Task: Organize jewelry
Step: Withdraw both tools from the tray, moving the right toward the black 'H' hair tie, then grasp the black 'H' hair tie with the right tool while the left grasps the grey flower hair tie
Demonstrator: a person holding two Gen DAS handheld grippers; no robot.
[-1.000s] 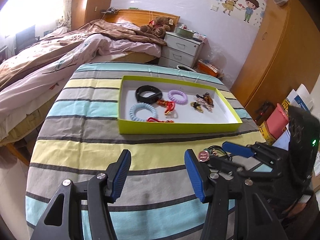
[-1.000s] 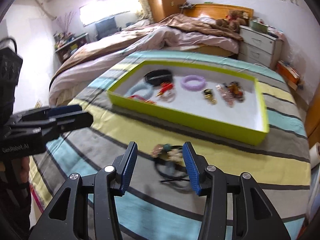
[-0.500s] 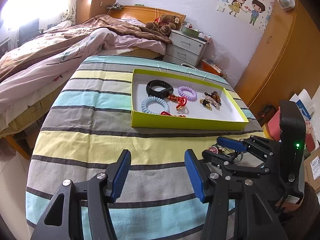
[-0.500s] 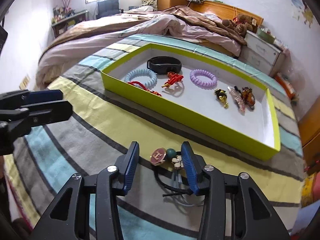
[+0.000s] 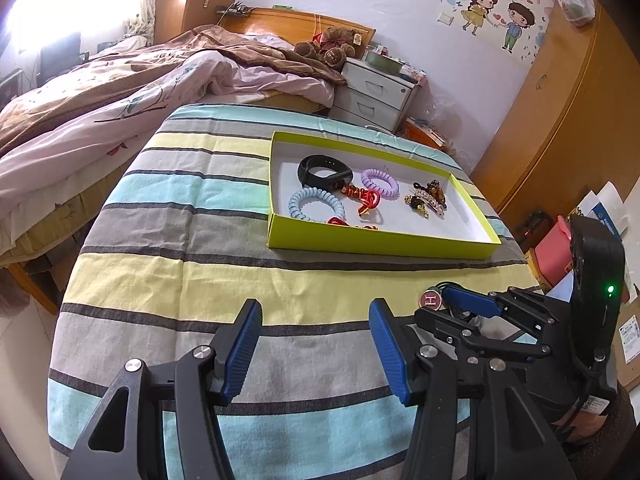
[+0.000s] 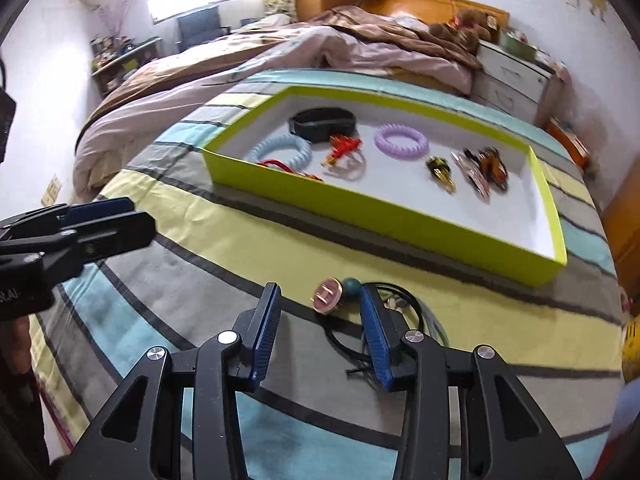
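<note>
left hand-held gripper (image 5: 316, 344) hovers over the striped tabletop (image 5: 168, 280), jaws wide, nothing between them. right hand-held gripper (image 6: 320, 332) low over the cloth, jaws partly spread. the hair tie with round pink h charm (image 6: 327, 295) lies on the tabletop between the fingertips, charm near the right finger; contact can't be confirmed. its black cord (image 6: 404, 312) loops behind that finger. green tray (image 6: 384, 216) just beyond, holding black band (image 6: 322, 120), blue coil tie (image 6: 280, 152), purple coil tie (image 6: 401, 142), clips (image 6: 484, 166).
</note>
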